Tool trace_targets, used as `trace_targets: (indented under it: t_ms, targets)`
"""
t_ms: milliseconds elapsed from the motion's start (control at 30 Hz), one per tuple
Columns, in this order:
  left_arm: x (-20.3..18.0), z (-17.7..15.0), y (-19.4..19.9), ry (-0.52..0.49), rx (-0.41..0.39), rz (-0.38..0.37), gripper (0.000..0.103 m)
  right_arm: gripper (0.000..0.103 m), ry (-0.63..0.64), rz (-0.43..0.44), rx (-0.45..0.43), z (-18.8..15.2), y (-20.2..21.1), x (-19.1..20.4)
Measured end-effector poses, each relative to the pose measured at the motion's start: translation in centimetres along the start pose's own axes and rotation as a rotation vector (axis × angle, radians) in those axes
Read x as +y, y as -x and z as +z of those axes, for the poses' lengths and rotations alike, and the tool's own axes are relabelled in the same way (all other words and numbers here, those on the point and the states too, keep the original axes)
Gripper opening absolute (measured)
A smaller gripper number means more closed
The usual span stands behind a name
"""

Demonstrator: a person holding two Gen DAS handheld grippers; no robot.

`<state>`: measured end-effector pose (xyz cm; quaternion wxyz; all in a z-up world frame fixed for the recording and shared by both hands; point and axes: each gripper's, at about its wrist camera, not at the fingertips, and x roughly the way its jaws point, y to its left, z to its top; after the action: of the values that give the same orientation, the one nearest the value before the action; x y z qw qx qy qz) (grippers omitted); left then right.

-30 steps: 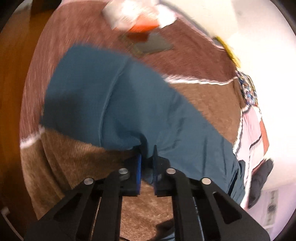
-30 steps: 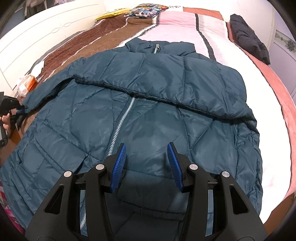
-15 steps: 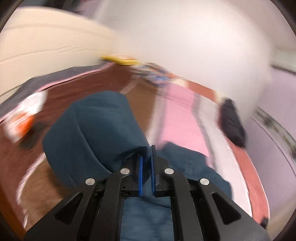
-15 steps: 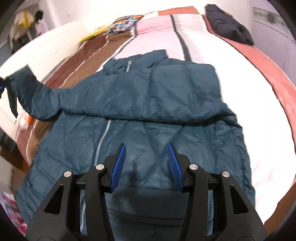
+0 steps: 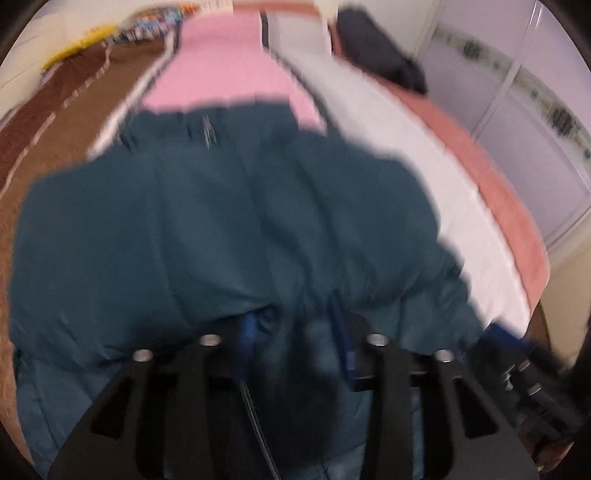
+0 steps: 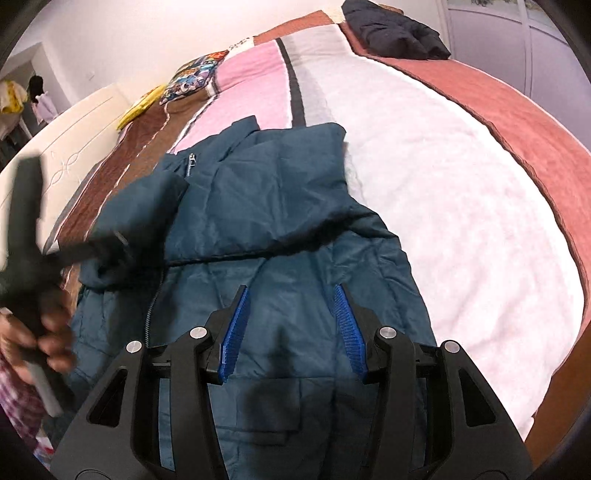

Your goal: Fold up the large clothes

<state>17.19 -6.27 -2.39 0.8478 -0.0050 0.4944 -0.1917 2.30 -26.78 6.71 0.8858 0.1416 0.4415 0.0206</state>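
**Both grippers open above teal puffer jacket**

The teal puffer jacket [image 6: 280,221] lies on the striped bedspread [image 6: 443,192], both sleeves folded across its chest. The left gripper [image 5: 295,343] is opening its jaws; blurred jacket fabric lies beneath the gap, not pinched. The right gripper [image 6: 291,328] stands with jaws apart, empty, the jacket's lower front ahead and below. A black garment [image 6: 395,29] lies far beyond the jaws.

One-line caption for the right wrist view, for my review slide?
Open right gripper above a teal puffer jacket with both sleeves folded in, on a striped bedspread.
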Motion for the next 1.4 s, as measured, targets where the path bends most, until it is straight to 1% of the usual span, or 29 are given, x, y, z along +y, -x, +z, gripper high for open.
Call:
trace_targets:
  t_ms: [33,100,133,233,300,367,433,500,533,567,633,700,733,767,867,900,967,1033,1067,1100,1167,1300,1367,1400]
  targets:
    - [0.1,-0.6,0.0,0.000,0.012,-0.017,0.053,0.048,0.006,-0.001,-0.001,0.0,0.0,0.0]
    - [0.5,-1.2,0.8,-0.005,0.007,-0.029,0.058,0.048,0.014,-0.001,0.002,0.0,-0.3,0.2]
    - [0.9,-1.8,1.7,-0.002,-0.001,-0.048,0.061,0.048,0.016,0.004,0.008,0.0,-0.5,0.4]
    - [1.6,-3.2,3.8,0.026,-0.008,-0.091,0.061,0.048,0.037,0.014,0.016,-0.1,-0.9,1.3]
    - [2.1,-4.3,4.5,0.055,-0.025,-0.130,0.063,0.048,0.080,0.019,0.016,-0.1,-1.1,2.5]
    - [2.7,-4.7,4.9,0.068,-0.046,-0.144,0.064,0.048,0.126,0.021,0.008,0.0,-1.3,4.0]
    - [2.6,-4.2,4.2,0.102,-0.059,-0.167,0.064,0.048,0.149,0.019,-0.001,0.2,-1.5,5.1]
    - [2.7,-3.0,3.5,0.155,-0.046,-0.167,0.064,0.048,0.147,0.016,-0.005,0.6,-1.5,5.8]
    - [2.7,-2.6,3.8,0.189,-0.055,-0.194,0.064,0.048,0.145,0.027,-0.009,0.8,-1.1,6.2]
    - [2.8,-2.5,4.2,0.201,-0.061,-0.209,0.064,0.048,0.159,0.028,-0.015,0.9,-0.8,6.6]
    - [2.9,-3.1,5.3,0.179,-0.073,-0.213,0.064,0.049,0.205,0.019,-0.026,1.1,-0.5,7.6]
    - [3.2,-4.0,6.2,0.139,-0.084,-0.144,0.064,0.048,0.263,0.017,-0.027,1.0,-0.6,9.0]
    - [3.6,-4.9,7.0,0.119,-0.094,-0.092,0.064,0.049,0.279,0.020,-0.023,0.9,-0.8,9.5]
    - [4.0,-5.4,7.5,0.119,-0.104,-0.070,0.064,0.049,0.298,0.026,-0.018,0.8,-1.0,10.2]
    - [6.3,-7.9,9.1,0.160,-0.118,0.041,0.064,0.049,0.384,0.048,0.002,0.2,-2.1,13.3]
    - [6.9,-8.3,9.2,0.171,-0.117,0.062,0.064,0.049,0.416,0.052,0.004,-0.2,-2.3,14.2]
    - [8.4,-9.5,9.8,0.196,-0.110,0.137,0.064,0.049,0.516,0.058,-0.003,-0.9,-2.9,17.1]
    - [9.5,-10.0,10.2,0.213,-0.102,0.186,0.064,0.058,0.610,0.049,-0.017,-1.6,-3.5,19.6]
    - [10.2,-10.2,10.4,0.231,-0.101,0.208,0.064,0.059,0.672,0.041,-0.031,-2.0,-3.8,21.1]
    - [10.7,-10.4,10.6,0.246,-0.103,0.216,0.064,0.059,0.744,0.033,-0.046,-2.6,-4.3,22.8]
    - [12.2,-10.7,11.2,0.289,-0.110,0.224,0.064,0.059,0.843,0.011,-0.073,-3.5,-4.8,25.0]
    - [14.0,-11.5,11.9,0.333,-0.125,0.223,0.064,0.059,1.073,-0.103,-0.171,-5.8,-7.1,29.1]
    - [14.7,-12.2,12.3,0.355,-0.125,0.216,0.064,0.059,1.165,-0.163,-0.168,-6.7,-9.1,30.5]
    - [15.0,-12.4,12.4,0.364,-0.126,0.213,0.064,0.059,1.192,-0.186,-0.159,-6.9,-10.2,30.9]
